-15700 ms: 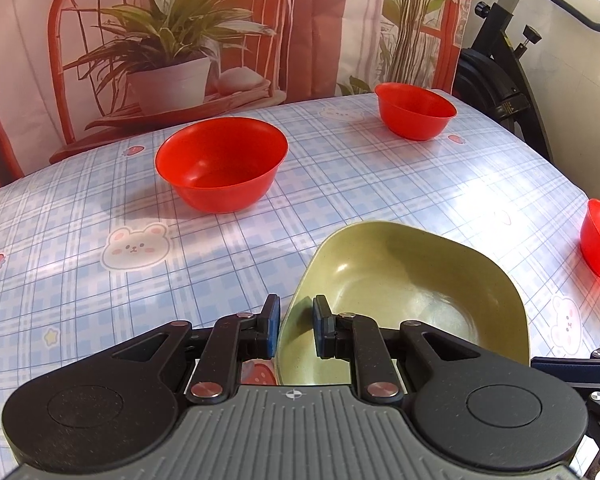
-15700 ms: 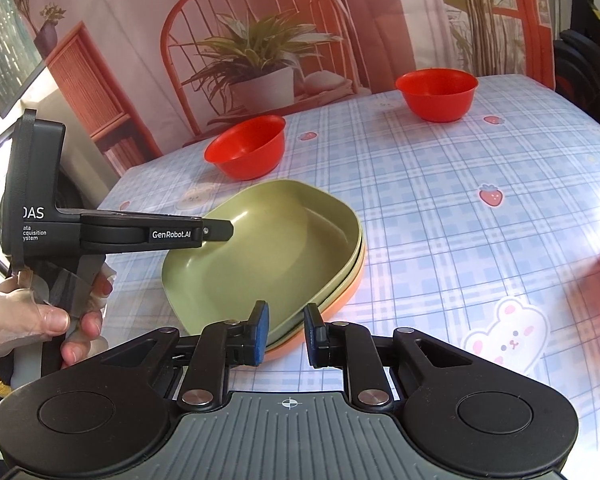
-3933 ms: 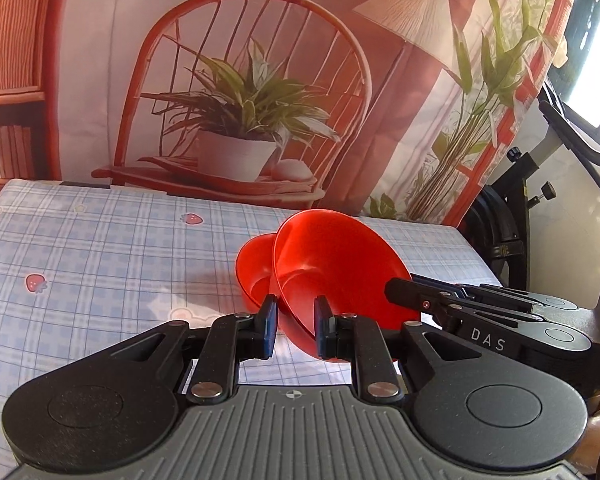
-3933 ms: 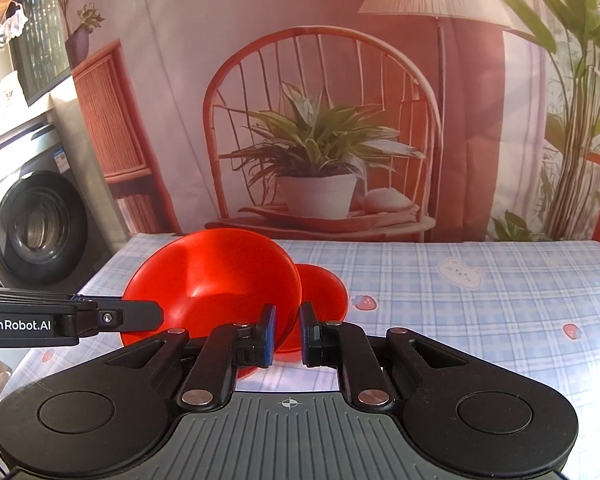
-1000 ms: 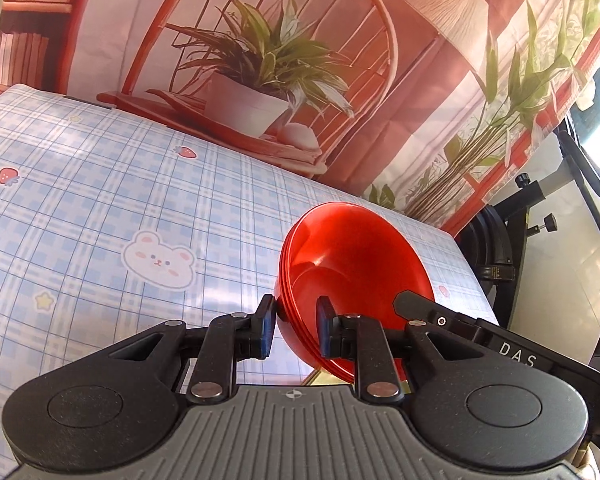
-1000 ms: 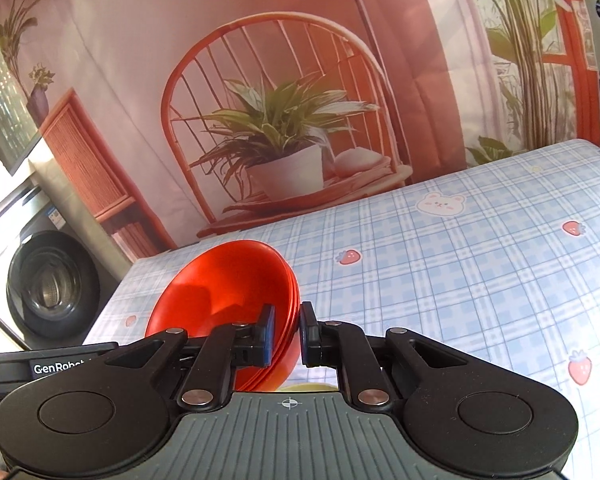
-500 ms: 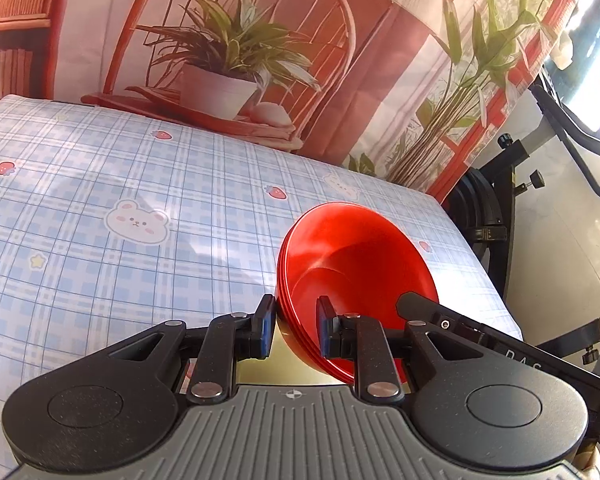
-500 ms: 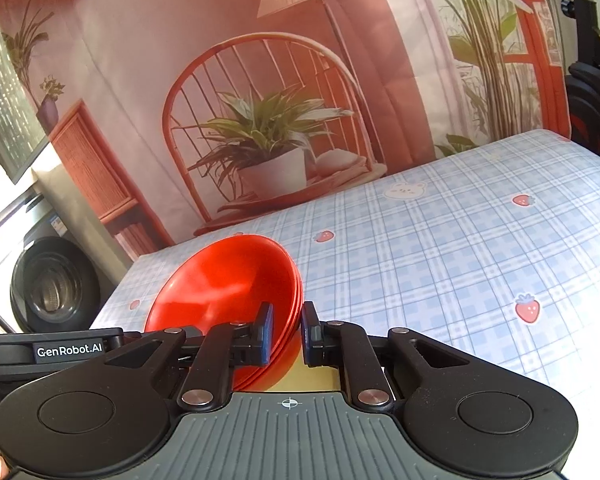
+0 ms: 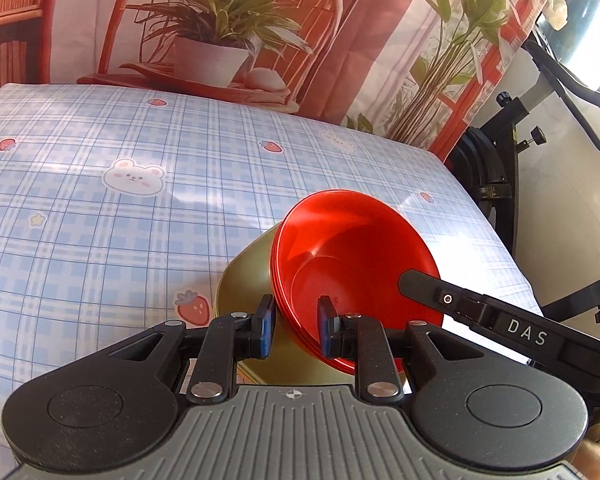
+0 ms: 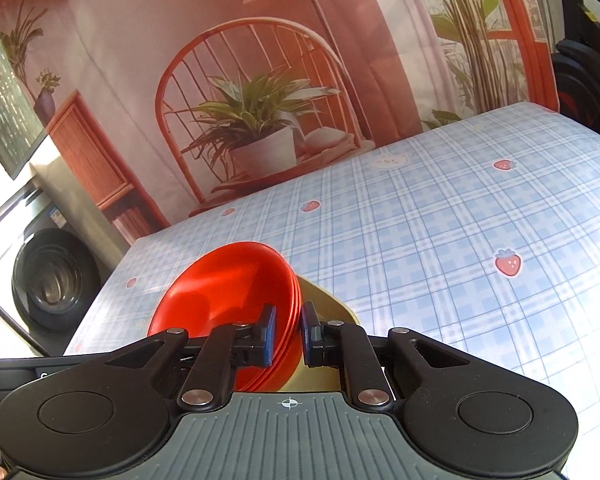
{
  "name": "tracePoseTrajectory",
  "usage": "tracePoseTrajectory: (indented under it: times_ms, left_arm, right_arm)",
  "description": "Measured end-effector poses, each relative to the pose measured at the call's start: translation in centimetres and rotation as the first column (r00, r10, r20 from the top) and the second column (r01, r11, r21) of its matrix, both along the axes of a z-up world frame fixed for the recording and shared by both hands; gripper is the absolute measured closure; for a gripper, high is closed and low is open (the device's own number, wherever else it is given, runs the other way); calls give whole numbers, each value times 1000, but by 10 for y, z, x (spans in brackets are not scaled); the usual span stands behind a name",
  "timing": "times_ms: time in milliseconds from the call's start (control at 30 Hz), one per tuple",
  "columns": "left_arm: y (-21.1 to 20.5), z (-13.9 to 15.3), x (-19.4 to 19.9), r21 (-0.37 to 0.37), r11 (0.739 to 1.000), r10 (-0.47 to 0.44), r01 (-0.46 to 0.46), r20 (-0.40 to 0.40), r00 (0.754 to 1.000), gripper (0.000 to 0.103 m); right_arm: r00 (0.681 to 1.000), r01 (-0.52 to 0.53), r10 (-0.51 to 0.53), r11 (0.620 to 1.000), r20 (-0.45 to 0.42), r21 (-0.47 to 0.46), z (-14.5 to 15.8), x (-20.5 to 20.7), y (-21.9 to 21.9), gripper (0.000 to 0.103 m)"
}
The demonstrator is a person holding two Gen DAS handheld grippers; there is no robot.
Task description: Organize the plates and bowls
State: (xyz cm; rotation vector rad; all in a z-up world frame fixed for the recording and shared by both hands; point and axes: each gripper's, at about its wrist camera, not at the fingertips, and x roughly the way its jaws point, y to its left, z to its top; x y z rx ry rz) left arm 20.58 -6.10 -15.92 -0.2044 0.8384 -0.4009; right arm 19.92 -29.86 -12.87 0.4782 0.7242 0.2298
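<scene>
The left gripper [image 9: 294,326] is clamped on the near rim of the stacked red bowls [image 9: 352,260], one pad inside, one outside. The right gripper [image 10: 287,334] pinches the opposite rim of the same bowls [image 10: 228,288]; its body [image 9: 512,326] shows at right in the left view. The stack is tilted and sits over a green plate [image 9: 246,276] on the checked tablecloth [image 9: 120,216], its edge also showing in the right view [image 10: 328,304]

Red bowls [image 9: 356,264] hide most of green plate [image 9: 248,276].
</scene>
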Motion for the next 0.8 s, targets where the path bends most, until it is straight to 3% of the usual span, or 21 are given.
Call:
tracePoseTrajectory:
  times_ms: [800]
  left_arm:
    - [6, -9, 0, 1, 1000, 10, -10, -48, 999, 79]
  right_arm:
    - [997, -20, 21, 1000, -75, 16, -14, 5, 4, 89]
